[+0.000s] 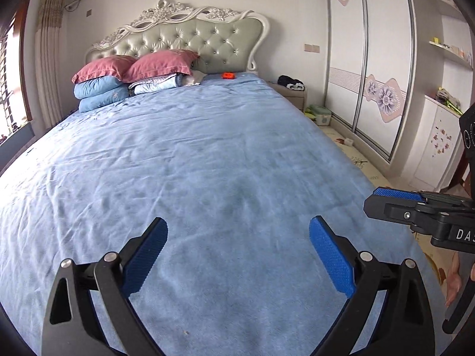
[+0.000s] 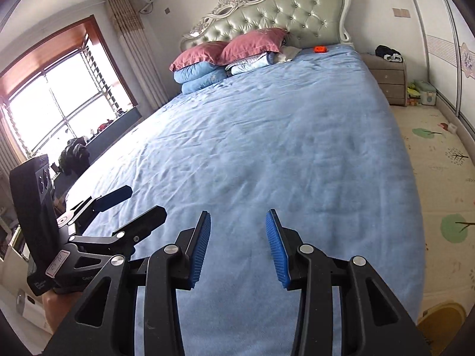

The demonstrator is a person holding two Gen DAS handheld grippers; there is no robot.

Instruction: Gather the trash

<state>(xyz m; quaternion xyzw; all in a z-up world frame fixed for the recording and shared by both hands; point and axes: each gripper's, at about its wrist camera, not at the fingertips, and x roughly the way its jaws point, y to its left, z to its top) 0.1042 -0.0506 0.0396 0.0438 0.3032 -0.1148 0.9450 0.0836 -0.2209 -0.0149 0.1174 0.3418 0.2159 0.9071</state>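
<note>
Left tongs (image 1: 239,255): spread wide, empty, over the foot of the bed (image 1: 207,154). Right tongs (image 2: 239,247): partly open, also empty, just beside the left pair.

Likeliest trash: a small orange item (image 1: 228,75) far ahead on the sheet by the headboard (image 1: 190,34), right of the pillows (image 1: 133,66). Long axis too small to tell. It sits slightly right of centre; judged nearer the right tongs.

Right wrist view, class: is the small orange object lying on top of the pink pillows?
No: the orange object lies on the blue sheet by the headboard, apart from the pink pillows.
</note>
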